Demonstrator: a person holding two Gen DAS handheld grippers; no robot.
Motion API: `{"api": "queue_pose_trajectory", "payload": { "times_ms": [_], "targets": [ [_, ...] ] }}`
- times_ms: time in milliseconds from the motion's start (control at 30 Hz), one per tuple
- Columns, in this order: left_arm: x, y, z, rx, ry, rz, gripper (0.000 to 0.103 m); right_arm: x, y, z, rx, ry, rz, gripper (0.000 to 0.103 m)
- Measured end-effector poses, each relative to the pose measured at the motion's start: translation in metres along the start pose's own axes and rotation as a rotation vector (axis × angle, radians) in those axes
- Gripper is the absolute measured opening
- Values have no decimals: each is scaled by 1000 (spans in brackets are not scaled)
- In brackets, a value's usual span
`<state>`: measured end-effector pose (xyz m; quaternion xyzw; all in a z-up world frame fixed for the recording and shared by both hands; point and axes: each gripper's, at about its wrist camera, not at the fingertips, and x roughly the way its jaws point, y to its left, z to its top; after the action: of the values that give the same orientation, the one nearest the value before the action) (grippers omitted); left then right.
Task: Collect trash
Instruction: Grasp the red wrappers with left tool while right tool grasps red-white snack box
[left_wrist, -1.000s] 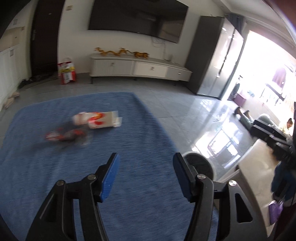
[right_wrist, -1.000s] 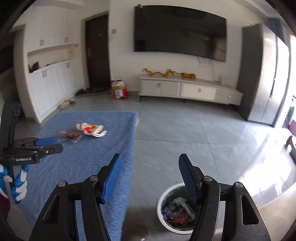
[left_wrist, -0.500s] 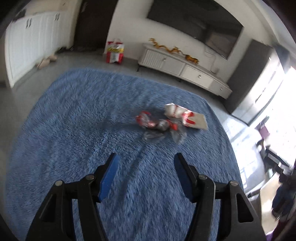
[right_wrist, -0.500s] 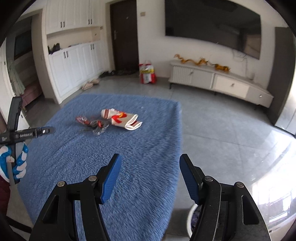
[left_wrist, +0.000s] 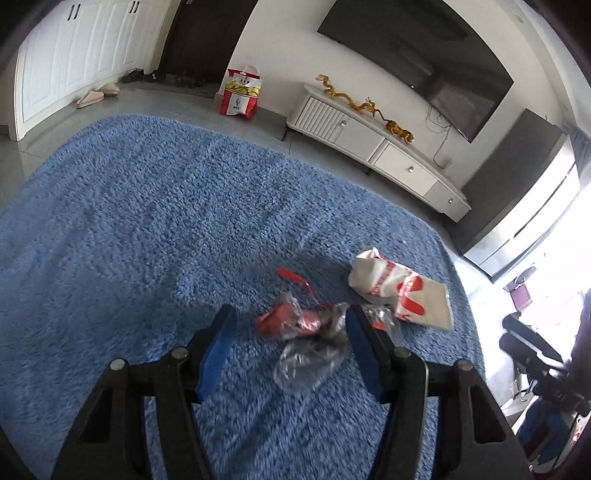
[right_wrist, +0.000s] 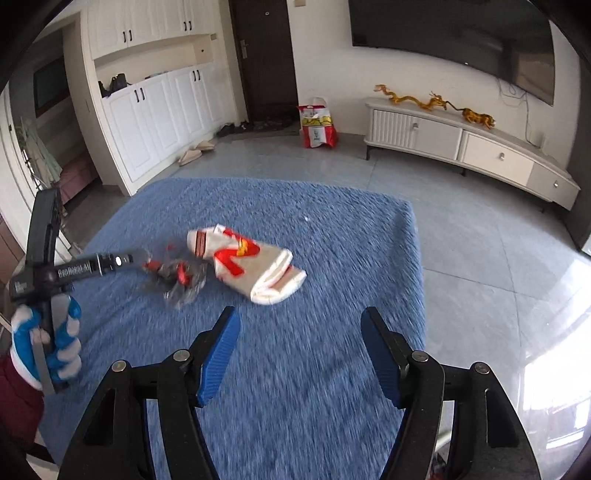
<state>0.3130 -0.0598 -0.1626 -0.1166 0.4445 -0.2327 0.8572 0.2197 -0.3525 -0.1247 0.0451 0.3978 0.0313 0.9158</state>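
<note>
Left gripper (left_wrist: 290, 328) spread wide, nothing held, straddling crumpled plastic wrapper (left_wrist: 306, 338) on blue rug (left_wrist: 147, 221), apparently for pickup; right gripper (right_wrist: 299, 350) likewise wide and unladen, hovering short of paper bag (right_wrist: 247, 262).

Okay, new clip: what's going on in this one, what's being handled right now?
A person with a handheld gripper in each hand is clearing litter off a blue rug. The left gripper is open and close over a crumpled clear plastic wrapper with red bits, but has not closed on it. A white and red paper bag lies just beside that wrapper, untouched. The right gripper is open and empty, above the rug, short of the bag. Nothing is picked up yet.
</note>
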Motion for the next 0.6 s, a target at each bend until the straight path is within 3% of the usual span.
{"api": "queue_pose_trajectory", "payload": {
  "times_ms": [167, 400, 600],
  "targets": [
    [7, 7, -6, -7, -28, -5, 47, 36, 3, 20, -2, 12, 51, 71],
    [6, 15, -8, -29, -40, -57, 47, 81, 4, 37, 12, 33, 141, 73],
    [1, 21, -10, -44, -45, -86, 47, 108, 8, 30, 0, 79, 209, 73]
  ]
}}
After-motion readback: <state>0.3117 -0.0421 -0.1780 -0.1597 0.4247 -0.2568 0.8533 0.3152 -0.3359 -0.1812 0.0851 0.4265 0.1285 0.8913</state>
